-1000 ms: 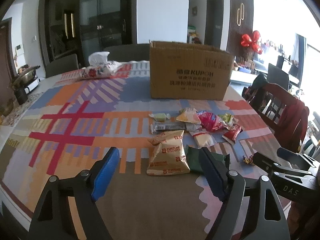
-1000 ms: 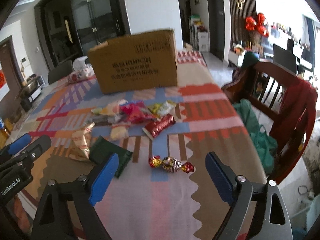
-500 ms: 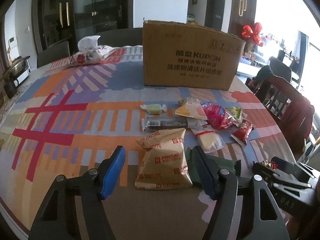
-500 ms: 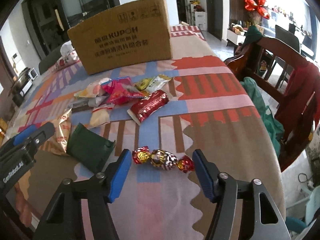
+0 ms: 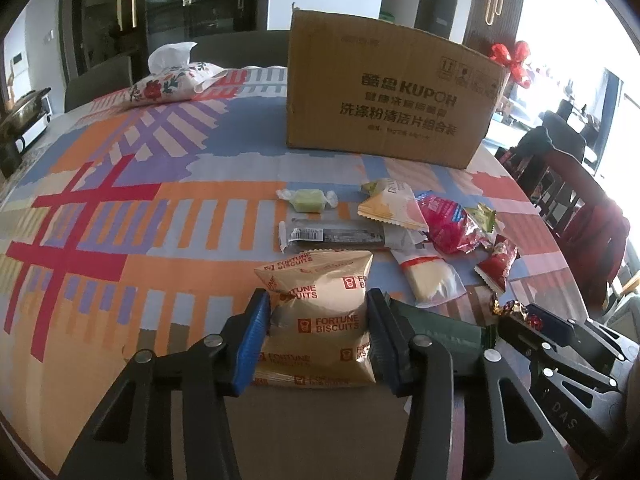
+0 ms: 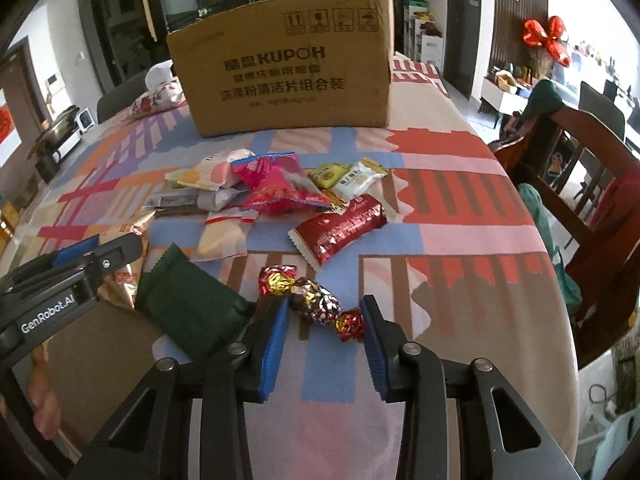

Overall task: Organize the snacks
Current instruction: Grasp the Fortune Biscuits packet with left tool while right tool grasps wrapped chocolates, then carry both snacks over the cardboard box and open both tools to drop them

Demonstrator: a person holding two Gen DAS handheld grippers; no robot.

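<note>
I am pinching the gold biscuit bag (image 5: 320,312) between my left gripper's (image 5: 318,340) pads, in front of the cardboard box (image 5: 388,92). My right gripper (image 6: 324,344) is straddling the foil candy (image 6: 316,300), jaws apart, beside the green packet (image 6: 188,308).

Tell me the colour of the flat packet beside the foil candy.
Dark green packet, clearest in the right wrist view.

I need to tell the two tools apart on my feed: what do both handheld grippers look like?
Both look alike: the left gripper and right gripper have matte black angular linkage arms with silver pivot bolts, and ribbed blue pads on the fingers. White lettering reads "GenRobot.AI" on the left gripper's side, seen from the right wrist camera. No cables or sleeves show.
</note>
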